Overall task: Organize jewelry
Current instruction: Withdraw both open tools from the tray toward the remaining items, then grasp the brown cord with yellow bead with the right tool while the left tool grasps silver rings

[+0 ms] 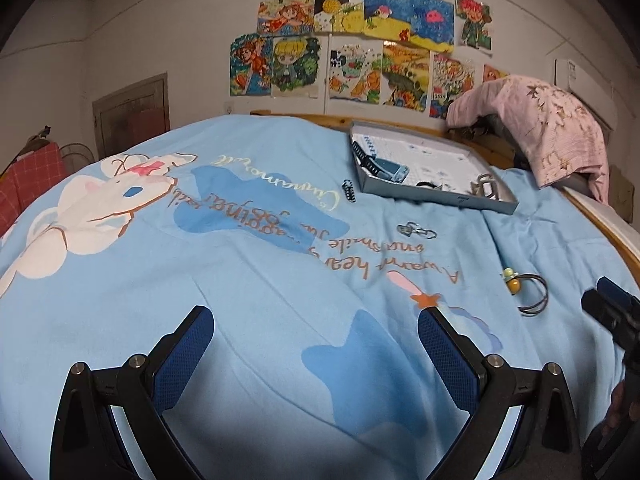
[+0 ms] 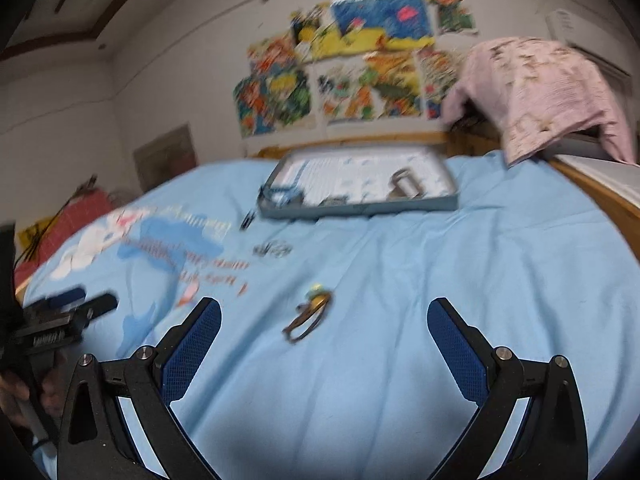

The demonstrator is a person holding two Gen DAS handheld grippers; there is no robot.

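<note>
A shallow grey-blue box point(image 1: 496, 202) point(image 2: 360, 208) lies on the blue bedsheet and holds a dark watch point(image 1: 380, 166) and a metal clip point(image 1: 486, 184) point(image 2: 404, 184). On the sheet before it lie a black spiral hair tie point(image 1: 349, 191) point(image 2: 247, 221), a silver heart keyring point(image 1: 414, 230) point(image 2: 274, 249), and a dark hair band with yellow beads point(image 1: 528, 290) point(image 2: 308, 316). My left gripper point(image 1: 316, 344) is open over bare sheet. My right gripper point(image 2: 324, 334) is open, with the beaded band just beyond its fingertips. The right wrist view is blurred.
A wooden bed frame point(image 1: 600, 216) point(image 2: 600, 196) borders the sheet on the right. A pink cloth point(image 1: 548, 128) point(image 2: 548, 92) drapes over something at the back right. Children's drawings point(image 1: 352, 52) hang on the wall. A red checked cloth point(image 1: 28, 176) sits at far left.
</note>
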